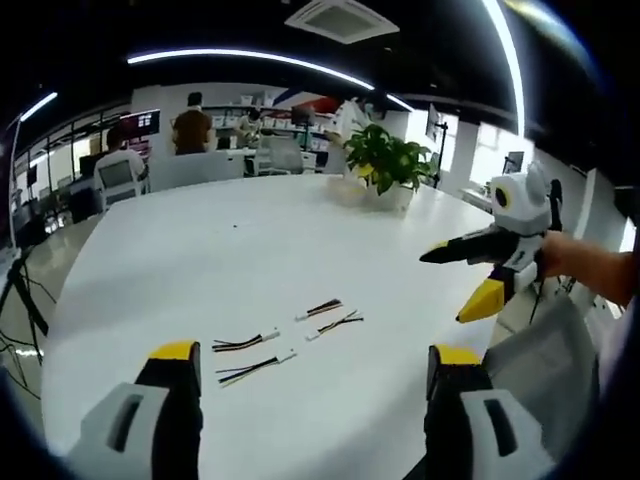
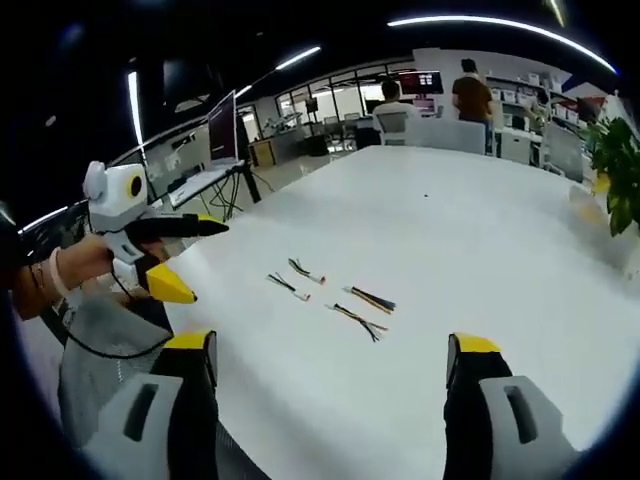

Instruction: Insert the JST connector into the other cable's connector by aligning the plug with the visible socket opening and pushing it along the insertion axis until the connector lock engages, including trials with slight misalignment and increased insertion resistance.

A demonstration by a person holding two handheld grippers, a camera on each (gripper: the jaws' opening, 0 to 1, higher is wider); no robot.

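Four short cables with white JST connectors lie on a white table (image 1: 150, 240). In the left gripper view one pair (image 1: 248, 343) (image 1: 255, 368) lies just ahead of my left gripper (image 1: 315, 352), which is open and holds nothing. The other pair (image 1: 322, 308) (image 1: 336, 323) lies slightly farther off. My right gripper (image 1: 445, 288) comes in from the right, open, above the table edge. In the right gripper view the cables (image 2: 305, 270) (image 2: 287, 285) (image 2: 370, 298) (image 2: 358, 320) lie ahead of my open right gripper (image 2: 330, 345). The left gripper (image 2: 208, 262) hovers open at the left.
A potted plant (image 1: 385, 160) stands at the far side of the table and also at the right edge (image 2: 620, 170). Office desks, chairs and people (image 1: 192, 128) are in the background. A tripod (image 1: 20, 290) stands beside the table's left edge.
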